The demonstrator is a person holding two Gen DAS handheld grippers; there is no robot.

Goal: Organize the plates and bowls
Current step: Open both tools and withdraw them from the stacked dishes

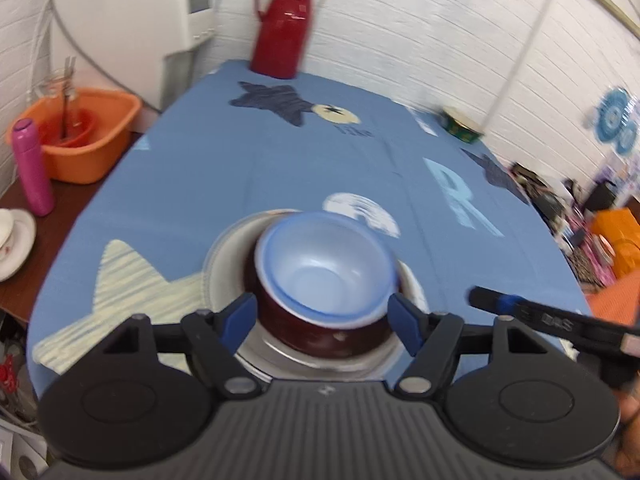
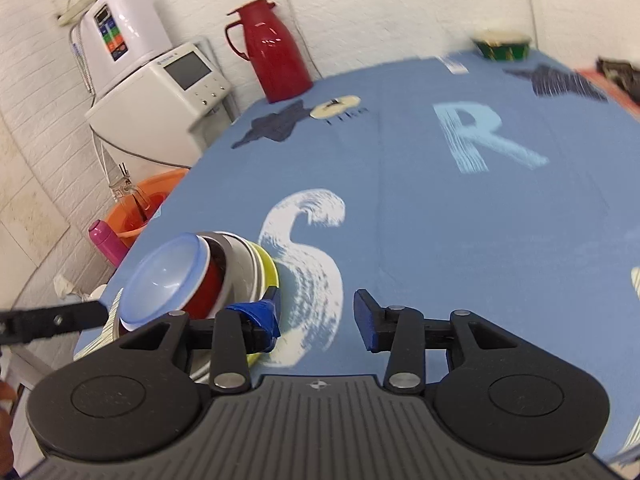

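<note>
The blue bowl (image 1: pixel 326 266) sat nested on top of a dark red bowl (image 1: pixel 320 332), over a white plate (image 1: pixel 228 256) and a yellow-green dish (image 2: pixel 267 270), near the front of the blue-clothed worktop (image 1: pixel 248 160). The left gripper (image 1: pixel 322 320) stood wide, its fingers flanking the red bowl without clearly touching. The right gripper (image 2: pixel 316 314) was wide and empty, just beside the stack. Stacking looked nearly done; the next move probably called for backing clear without jostling. Farther back stood a red thermos jug (image 1: pixel 285 26).
</note>
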